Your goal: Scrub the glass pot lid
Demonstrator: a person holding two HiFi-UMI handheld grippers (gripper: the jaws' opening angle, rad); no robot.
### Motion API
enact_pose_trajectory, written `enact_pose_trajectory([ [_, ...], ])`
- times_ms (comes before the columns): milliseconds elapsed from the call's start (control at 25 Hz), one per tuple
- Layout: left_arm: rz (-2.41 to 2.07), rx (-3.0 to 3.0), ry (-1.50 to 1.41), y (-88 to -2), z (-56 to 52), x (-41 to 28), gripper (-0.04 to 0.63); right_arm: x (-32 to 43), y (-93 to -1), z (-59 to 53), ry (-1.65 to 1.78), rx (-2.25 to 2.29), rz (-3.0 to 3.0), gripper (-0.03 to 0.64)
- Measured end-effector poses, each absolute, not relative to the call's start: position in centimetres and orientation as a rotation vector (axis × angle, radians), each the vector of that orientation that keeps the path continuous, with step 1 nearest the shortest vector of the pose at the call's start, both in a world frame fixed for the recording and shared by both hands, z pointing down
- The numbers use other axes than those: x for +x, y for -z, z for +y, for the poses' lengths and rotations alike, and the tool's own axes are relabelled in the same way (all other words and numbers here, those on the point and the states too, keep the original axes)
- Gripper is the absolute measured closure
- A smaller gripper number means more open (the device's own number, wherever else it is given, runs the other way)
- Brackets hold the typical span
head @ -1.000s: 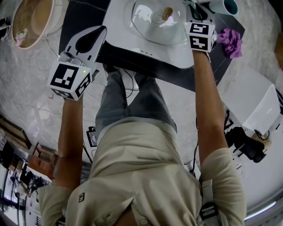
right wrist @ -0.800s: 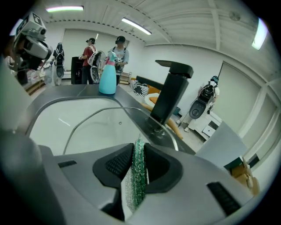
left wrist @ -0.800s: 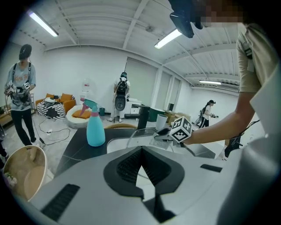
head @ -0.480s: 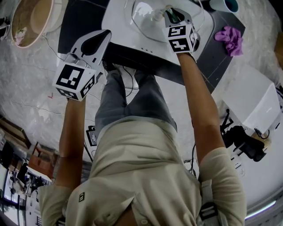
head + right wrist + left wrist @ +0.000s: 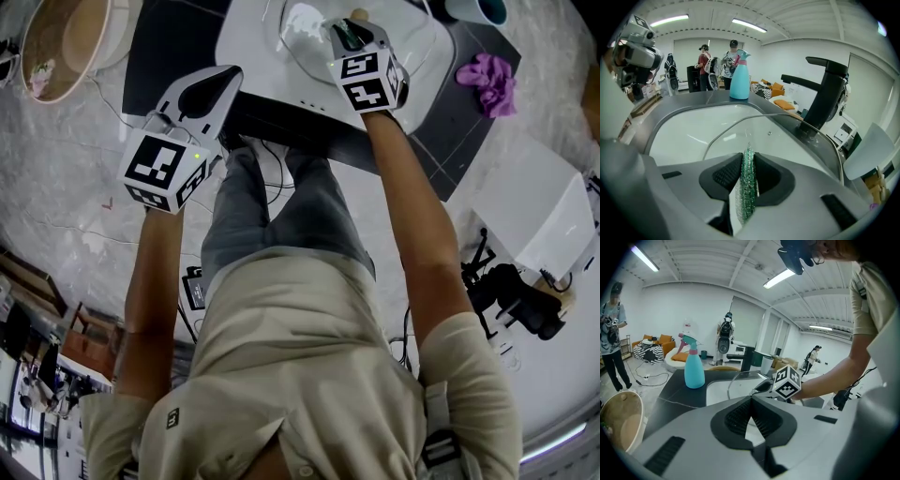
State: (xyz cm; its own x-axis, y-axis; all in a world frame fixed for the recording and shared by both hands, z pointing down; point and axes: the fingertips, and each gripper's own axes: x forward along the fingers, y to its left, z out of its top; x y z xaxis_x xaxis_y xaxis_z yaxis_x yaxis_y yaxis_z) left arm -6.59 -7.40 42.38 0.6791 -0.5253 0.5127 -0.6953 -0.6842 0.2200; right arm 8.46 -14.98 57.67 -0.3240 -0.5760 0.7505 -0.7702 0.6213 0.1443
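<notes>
The glass pot lid (image 5: pixel 302 36) lies in the white sink (image 5: pixel 246 42), its wooden knob (image 5: pixel 359 14) showing past my right gripper. My right gripper (image 5: pixel 341 34) is over the lid, shut on a green scrub pad (image 5: pixel 747 187) that sticks up between its pads. In the right gripper view the lid's metal rim and glass (image 5: pixel 787 136) arc just beyond the jaws (image 5: pixel 748 157). My left gripper (image 5: pixel 223 77) hovers at the sink's front left edge, shut and holding nothing (image 5: pixel 751 401); from it I see the lid (image 5: pixel 740 380) and the right gripper's marker cube (image 5: pixel 786 383).
A black faucet (image 5: pixel 825 98) stands at the sink's right side. A teal spray bottle (image 5: pixel 739 77) is on the dark counter beyond. A purple cloth (image 5: pixel 487 80) lies right of the sink. A round tan bin (image 5: pixel 66 42) sits at the left. People stand in the background.
My right gripper has moved left from the sink's right edge to over the lid, with the scrub pad in it. The left gripper has edged slightly right toward the sink.
</notes>
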Motion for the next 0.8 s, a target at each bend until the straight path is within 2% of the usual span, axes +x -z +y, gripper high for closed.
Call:
enact_pose_trajectory([
  [400,-0.963,2.478,-0.594,-42.7,-7.0,-7.9,0.581,9.0,-57.5,-15.3,-0.299,1.065,-2.017,0.529],
  [800,-0.941,2.468,-0.603,-43.4,-7.8,-7.6,0.581,14.1,-55.7,-18.2,-0.256,1.173,-1.964,0.529],
])
